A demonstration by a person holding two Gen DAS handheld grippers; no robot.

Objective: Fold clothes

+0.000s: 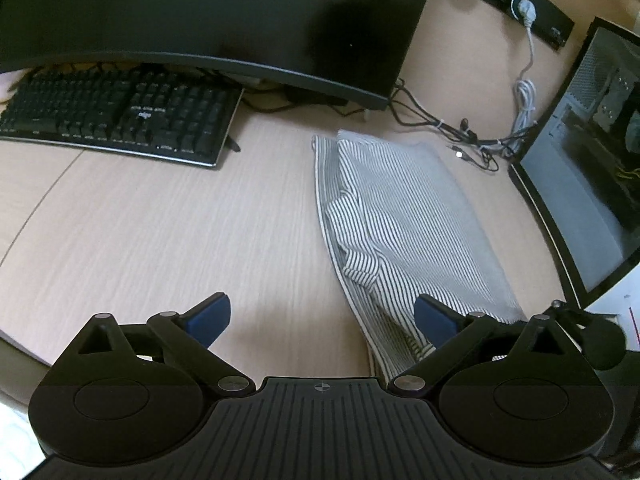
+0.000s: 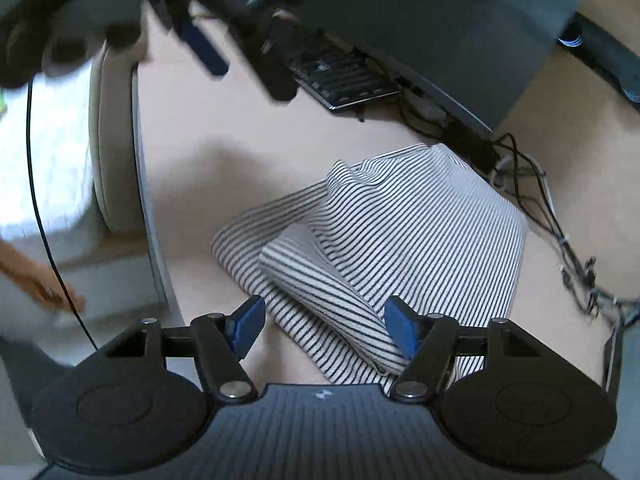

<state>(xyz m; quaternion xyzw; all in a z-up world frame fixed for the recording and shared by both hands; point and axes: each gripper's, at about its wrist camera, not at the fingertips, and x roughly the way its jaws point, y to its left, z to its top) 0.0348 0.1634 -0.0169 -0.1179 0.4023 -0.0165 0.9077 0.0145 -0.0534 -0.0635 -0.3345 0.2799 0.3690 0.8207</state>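
A black-and-white striped garment (image 1: pixel 404 232) lies folded in a compact stack on the light wooden desk (image 1: pixel 160 232). In the left wrist view my left gripper (image 1: pixel 322 320) stands open above the desk, its right finger over the garment's near left edge. In the right wrist view the same striped garment (image 2: pixel 400 240) lies just ahead, a folded sleeve layer running toward me. My right gripper (image 2: pixel 326 330) is open, with the garment's near end between its blue pads (image 2: pixel 400 330) but not pinched. The left gripper (image 2: pixel 208 52) shows blurred at the top left of that view.
A black keyboard (image 1: pixel 116 116) and a large dark monitor (image 1: pixel 208 12) stand at the back of the desk. Tangled cables (image 1: pixel 472 136) lie behind the garment, and a computer case (image 1: pixel 588 168) stands to its right. The desk's curved edge (image 2: pixel 150 216) and a chair (image 2: pixel 108 152) are at left.
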